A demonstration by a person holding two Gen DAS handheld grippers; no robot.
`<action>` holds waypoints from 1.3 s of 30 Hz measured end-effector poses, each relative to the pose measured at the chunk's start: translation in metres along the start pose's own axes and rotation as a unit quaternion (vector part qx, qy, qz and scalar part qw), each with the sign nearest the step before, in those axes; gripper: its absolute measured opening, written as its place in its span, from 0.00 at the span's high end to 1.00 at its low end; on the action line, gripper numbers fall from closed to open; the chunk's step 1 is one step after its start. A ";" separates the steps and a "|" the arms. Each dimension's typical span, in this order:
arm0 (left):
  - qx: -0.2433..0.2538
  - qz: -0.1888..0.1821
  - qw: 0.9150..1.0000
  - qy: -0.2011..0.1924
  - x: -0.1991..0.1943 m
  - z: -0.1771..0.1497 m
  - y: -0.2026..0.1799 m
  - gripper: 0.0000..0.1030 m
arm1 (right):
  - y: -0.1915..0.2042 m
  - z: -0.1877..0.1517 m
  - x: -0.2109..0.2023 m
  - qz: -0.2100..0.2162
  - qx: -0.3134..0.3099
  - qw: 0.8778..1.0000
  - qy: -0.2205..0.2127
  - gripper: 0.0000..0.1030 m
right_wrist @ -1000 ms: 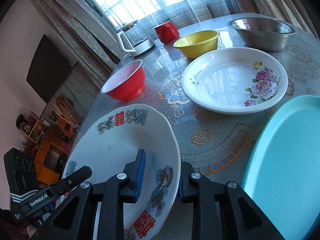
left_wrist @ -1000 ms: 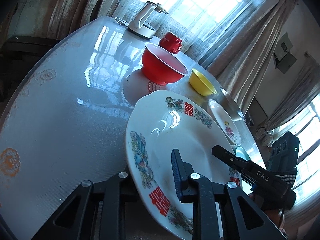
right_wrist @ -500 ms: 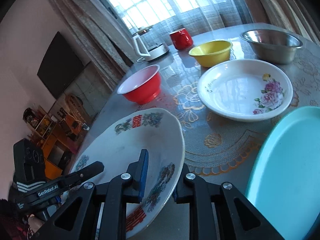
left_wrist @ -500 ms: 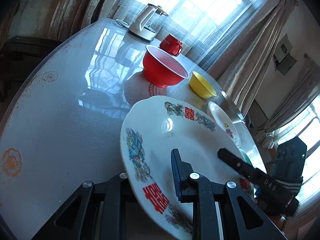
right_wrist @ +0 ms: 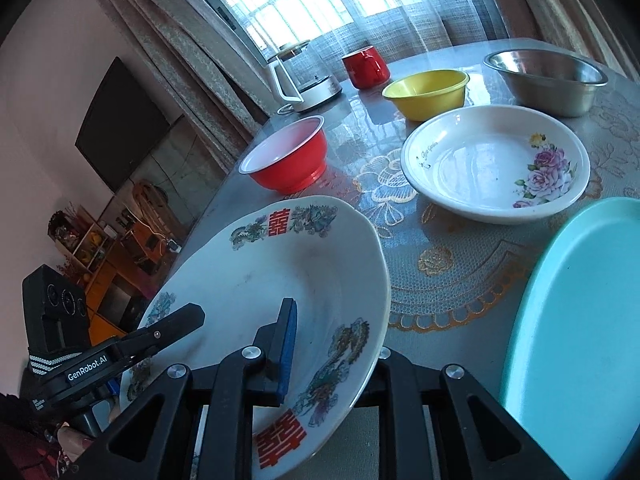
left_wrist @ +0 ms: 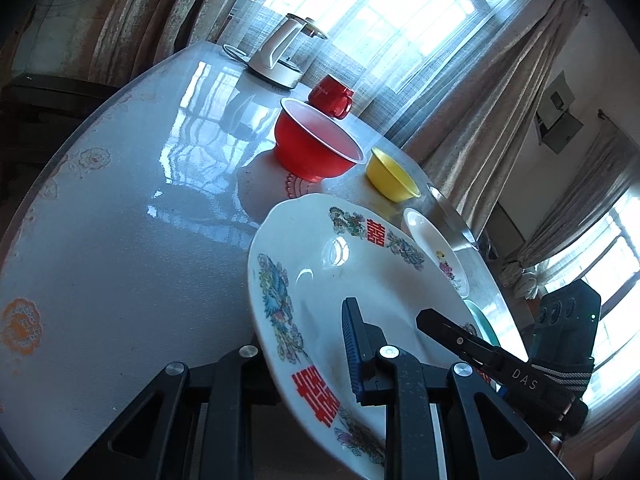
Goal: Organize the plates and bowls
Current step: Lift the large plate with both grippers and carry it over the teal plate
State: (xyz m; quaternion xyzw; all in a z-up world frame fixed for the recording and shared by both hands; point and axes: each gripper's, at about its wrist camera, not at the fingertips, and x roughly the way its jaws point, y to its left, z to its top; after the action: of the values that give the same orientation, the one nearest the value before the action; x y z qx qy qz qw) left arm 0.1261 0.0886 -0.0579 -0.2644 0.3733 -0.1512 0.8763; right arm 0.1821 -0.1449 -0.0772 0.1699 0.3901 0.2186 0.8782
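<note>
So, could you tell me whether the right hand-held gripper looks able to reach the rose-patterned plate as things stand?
Probably not yet: the right hand-held gripper is shut on the rim of the dragon plate, shared with the left hand-held gripper. The path over the table to the rose-patterned plate looks clear once it lets go.

- R tool (right_wrist: 328,344) jaws just closed further, now clamped on near rim of dragon plate (right_wrist: 288,264).
- Plate's R edge now lifted clear of the counter (right_wrist: 452,280); plate tilted.
- In L view the plate (left_wrist: 360,280) shifted slightly.
</note>
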 end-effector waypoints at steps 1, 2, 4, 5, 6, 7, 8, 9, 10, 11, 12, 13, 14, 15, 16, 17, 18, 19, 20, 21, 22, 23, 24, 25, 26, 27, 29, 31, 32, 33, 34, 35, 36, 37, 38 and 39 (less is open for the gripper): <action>0.000 -0.001 1.000 0.000 0.001 0.000 0.000 0.78 | 0.000 0.000 0.000 -0.002 -0.002 1.000 -0.001 0.81; 0.001 -0.002 1.000 0.000 0.001 0.000 0.000 0.78 | 0.001 0.000 -0.001 -0.003 -0.003 1.000 -0.002 0.81; 0.003 -0.004 1.000 0.000 0.001 0.000 -0.001 0.78 | 0.001 0.000 -0.002 -0.006 -0.005 1.000 -0.005 0.81; 0.004 -0.006 1.000 -0.001 0.000 0.000 -0.002 0.78 | 0.002 0.000 -0.003 -0.008 -0.007 1.000 -0.007 0.81; 0.006 -0.008 1.000 -0.003 0.000 0.000 -0.002 0.78 | 0.003 -0.001 -0.004 -0.010 -0.010 1.000 -0.008 0.81; 0.008 -0.010 1.000 -0.004 -0.001 0.000 -0.003 0.78 | 0.004 -0.001 -0.006 -0.012 -0.014 1.000 -0.011 0.81; 0.009 -0.012 1.000 -0.004 -0.001 0.000 -0.004 0.78 | 0.005 -0.001 -0.007 -0.014 -0.019 1.000 -0.013 0.81; 0.012 -0.014 1.000 -0.004 -0.001 0.000 -0.005 0.78 | 0.006 -0.002 -0.009 -0.018 -0.024 0.999 -0.017 0.81; 0.015 -0.017 1.000 -0.004 -0.001 -0.001 -0.007 0.78 | 0.006 -0.002 -0.011 -0.021 -0.028 0.999 -0.021 0.81; 0.017 -0.019 1.000 -0.004 -0.001 -0.001 -0.008 0.78 | 0.007 -0.003 -0.013 -0.023 -0.031 0.999 -0.024 0.81; 0.020 -0.022 1.000 -0.005 -0.001 -0.002 -0.010 0.78 | 0.006 -0.003 -0.015 -0.024 -0.032 0.999 -0.027 0.81; 0.022 -0.024 0.999 -0.005 -0.002 -0.002 -0.011 0.78 | 0.005 -0.003 -0.017 -0.024 -0.031 0.999 -0.029 0.81; 0.024 -0.026 0.999 -0.005 -0.002 -0.002 -0.011 0.78 | 0.005 -0.003 -0.017 -0.024 -0.029 0.999 -0.029 0.81; 0.026 -0.028 0.999 -0.004 -0.001 -0.003 -0.012 0.78 | 0.004 -0.004 -0.018 -0.024 -0.027 0.999 -0.030 0.81; 0.028 -0.030 0.999 -0.004 -0.002 -0.003 -0.013 0.78 | 0.003 -0.004 -0.019 -0.025 -0.025 0.999 -0.030 0.81; 0.030 -0.031 0.999 -0.004 -0.002 -0.003 -0.014 0.78 | 0.002 -0.005 -0.020 -0.025 -0.023 0.999 -0.031 0.81; 0.031 -0.032 0.999 -0.004 -0.002 -0.003 -0.014 0.78 | 0.001 -0.005 -0.021 -0.026 -0.022 0.999 -0.031 0.81; 0.033 -0.033 0.999 -0.003 -0.002 -0.003 -0.015 0.78 | 0.001 -0.006 -0.022 -0.026 -0.022 0.999 -0.033 0.81; 0.035 -0.033 0.999 -0.003 -0.002 -0.003 -0.016 0.78 | 0.002 -0.006 -0.023 -0.028 -0.024 0.999 -0.033 0.81; 0.036 -0.033 0.999 -0.003 -0.002 -0.003 -0.016 0.78 | 0.002 -0.007 -0.024 -0.029 -0.025 0.999 -0.034 0.81; 0.037 -0.034 0.999 -0.004 -0.002 -0.003 -0.016 0.78 | 0.002 -0.007 -0.025 -0.031 -0.026 0.999 -0.036 0.81; 0.039 -0.035 0.999 -0.004 -0.002 -0.004 -0.017 0.78 | 0.002 -0.007 -0.025 -0.031 -0.026 0.999 -0.036 0.81; 0.040 -0.035 0.999 -0.005 -0.002 -0.004 -0.018 0.78 | 0.002 -0.007 -0.026 -0.030 -0.024 0.999 -0.036 0.81; 0.042 -0.035 0.998 -0.005 -0.003 -0.005 -0.019 0.78 | 0.001 -0.007 -0.027 -0.030 -0.022 0.999 -0.036 0.81; 0.044 -0.034 0.998 -0.006 -0.003 -0.006 -0.021 0.78 | 0.001 -0.007 -0.027 -0.031 -0.022 0.999 -0.036 0.81; 0.047 -0.032 0.998 -0.007 -0.003 -0.007 -0.022 0.78 | 0.001 -0.007 -0.029 -0.031 -0.022 0.999 -0.036 0.81; 0.057 -0.024 0.998 -0.011 -0.004 -0.009 -0.027 0.78 | 0.001 -0.007 -0.031 -0.033 -0.021 0.999 -0.037 0.81; 0.070 -0.016 0.997 -0.020 -0.007 -0.011 -0.034 0.78 | 0.002 -0.007 -0.033 -0.033 -0.021 0.998 -0.039 0.81; 0.075 -0.014 0.997 -0.023 -0.008 -0.012 -0.036 0.78 | 0.001 -0.007 -0.036 -0.032 -0.020 0.999 -0.040 0.81; 0.079 -0.012 0.996 -0.025 -0.008 -0.014 -0.038 0.78 | 0.000 -0.006 -0.036 -0.031 -0.019 0.999 -0.040 0.81; 0.082 -0.011 0.996 -0.025 -0.008 -0.015 -0.040 0.78 | 0.000 -0.006 -0.038 -0.031 -0.018 0.998 -0.042 0.81; 0.082 -0.013 0.996 -0.023 -0.006 -0.015 -0.040 0.78 | -0.001 -0.006 -0.041 -0.033 -0.020 0.998 -0.045 0.81; 0.082 -0.015 0.996 -0.021 -0.005 -0.015 -0.041 0.78 | -0.001 -0.006 -0.042 -0.035 -0.020 0.998 -0.046 0.81; 0.083 -0.014 0.996 -0.019 -0.004 -0.017 -0.042 0.78 | -0.002 -0.006 -0.043 -0.038 -0.020 0.998 -0.047 0.81; 0.085 -0.013 0.996 -0.018 -0.004 -0.017 -0.043 0.78 | -0.003 -0.007 -0.044 -0.040 -0.020 0.998 -0.047 0.81; 0.087 -0.012 0.996 -0.017 -0.003 -0.019 -0.045 0.78 | -0.004 -0.008 -0.045 -0.040 -0.018 0.998 -0.046 0.81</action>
State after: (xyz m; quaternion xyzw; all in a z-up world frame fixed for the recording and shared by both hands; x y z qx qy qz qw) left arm 0.1071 0.0469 -0.0411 -0.1944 0.3403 -0.1885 0.9005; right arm 0.1507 -0.1708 -0.0568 0.1481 0.3515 0.1821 0.9063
